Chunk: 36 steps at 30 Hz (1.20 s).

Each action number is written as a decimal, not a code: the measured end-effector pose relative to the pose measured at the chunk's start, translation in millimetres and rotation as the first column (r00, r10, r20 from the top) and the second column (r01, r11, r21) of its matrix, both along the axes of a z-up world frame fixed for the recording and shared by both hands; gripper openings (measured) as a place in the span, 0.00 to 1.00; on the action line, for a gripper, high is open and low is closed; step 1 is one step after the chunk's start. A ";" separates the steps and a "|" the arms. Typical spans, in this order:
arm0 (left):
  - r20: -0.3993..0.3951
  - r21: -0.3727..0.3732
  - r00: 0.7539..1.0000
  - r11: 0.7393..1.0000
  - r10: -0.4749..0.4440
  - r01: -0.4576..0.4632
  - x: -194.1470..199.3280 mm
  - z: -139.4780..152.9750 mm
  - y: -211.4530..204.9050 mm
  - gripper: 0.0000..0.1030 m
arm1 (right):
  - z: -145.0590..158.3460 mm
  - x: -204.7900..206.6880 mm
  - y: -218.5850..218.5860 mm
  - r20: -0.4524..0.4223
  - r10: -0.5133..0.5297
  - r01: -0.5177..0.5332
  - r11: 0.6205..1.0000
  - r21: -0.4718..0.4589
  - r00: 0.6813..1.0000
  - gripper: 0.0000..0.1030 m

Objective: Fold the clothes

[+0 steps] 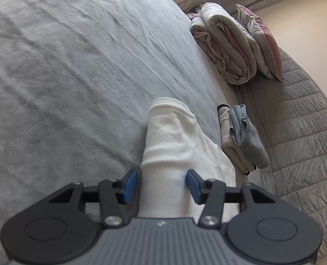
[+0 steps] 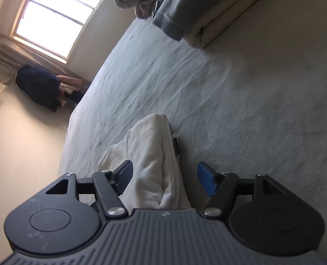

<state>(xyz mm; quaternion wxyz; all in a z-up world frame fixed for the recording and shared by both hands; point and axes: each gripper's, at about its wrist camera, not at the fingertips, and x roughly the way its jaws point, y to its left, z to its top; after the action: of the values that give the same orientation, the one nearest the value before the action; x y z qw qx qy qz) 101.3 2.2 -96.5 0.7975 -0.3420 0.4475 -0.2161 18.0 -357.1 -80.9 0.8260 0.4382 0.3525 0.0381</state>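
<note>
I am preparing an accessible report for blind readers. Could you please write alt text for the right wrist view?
A folded white garment lies on a grey bedsheet between the open jaws of the right gripper, whose blue pads do not press it. Farther back sits a stack of folded clothes, grey knit on cream, and a bright window lights the room.

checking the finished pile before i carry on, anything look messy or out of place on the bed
The grey knit garment lies crumpled and askew on the neat cream folded stack, its ribbed hem overhanging the stack's edge. Nothing else stands out.
</note>
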 end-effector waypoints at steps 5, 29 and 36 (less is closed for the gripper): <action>0.003 0.023 1.000 1.000 -0.006 0.006 4.0 1.5 -5.5 0.49 | -3.6 10.3 7.8 -0.004 0.005 -0.005 1.000 -0.020 1.000 0.67; 0.054 0.109 0.998 0.994 -0.027 0.021 12.1 7.6 -15.7 0.51 | 0.4 24.2 16.6 0.008 -0.018 0.019 0.989 -0.148 1.000 0.67; 0.075 0.127 0.997 0.992 -0.032 0.022 18.2 10.2 -17.3 0.51 | 4.5 28.9 17.7 0.027 -0.025 0.029 0.981 -0.193 0.999 0.67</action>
<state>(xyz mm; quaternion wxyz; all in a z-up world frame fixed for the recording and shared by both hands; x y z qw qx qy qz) 119.4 -15.1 -86.3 0.8312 -0.2761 0.4339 -0.2111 46.8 -339.4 -76.3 0.8693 0.3600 0.3386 -0.0024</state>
